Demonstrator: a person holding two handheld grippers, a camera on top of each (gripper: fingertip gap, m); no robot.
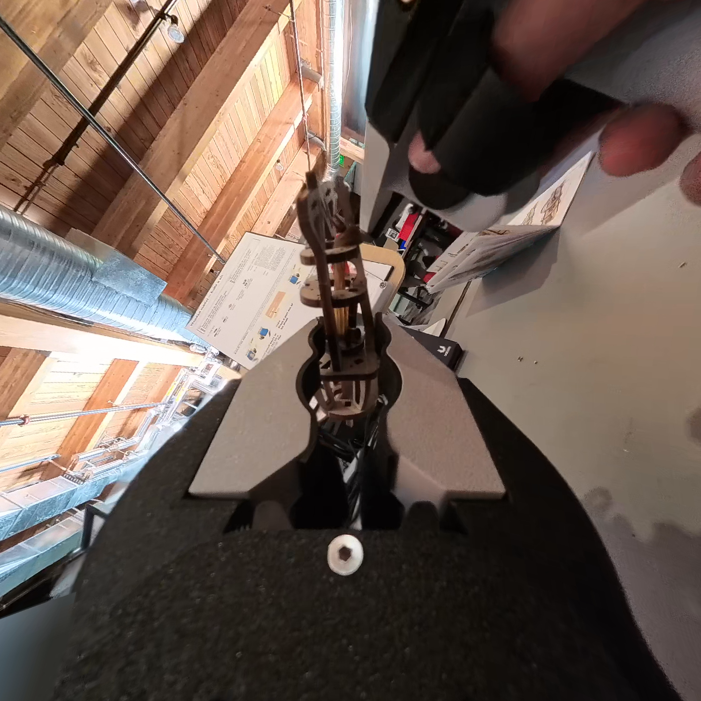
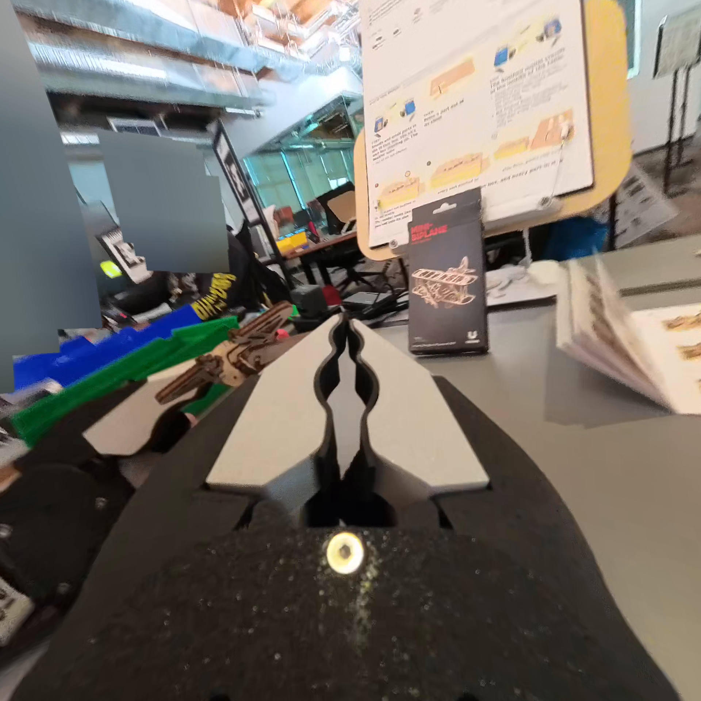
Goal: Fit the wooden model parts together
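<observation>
The partly built wooden model (image 1: 333, 288) is a slim dark-edged plywood frame with round discs. My left gripper (image 1: 349, 330) is shut on its lower end and holds it in the air, so the model sticks out past the fingertips. In the right wrist view the same model (image 2: 235, 349) shows at the left, still in the left gripper (image 2: 170, 402). My right gripper (image 2: 347, 322) is shut with its fingertips touching and nothing between them, above the grey table (image 2: 512, 417). A hand on a black handle (image 1: 466, 125) shows at the upper right of the left wrist view.
A black kit box (image 2: 447, 280) stands upright on the table ahead of the right gripper. An instruction board (image 2: 478, 113) stands behind it. An open booklet (image 2: 626, 341) lies at the right. Green (image 2: 113, 375) and blue (image 2: 95, 352) bins sit at the left.
</observation>
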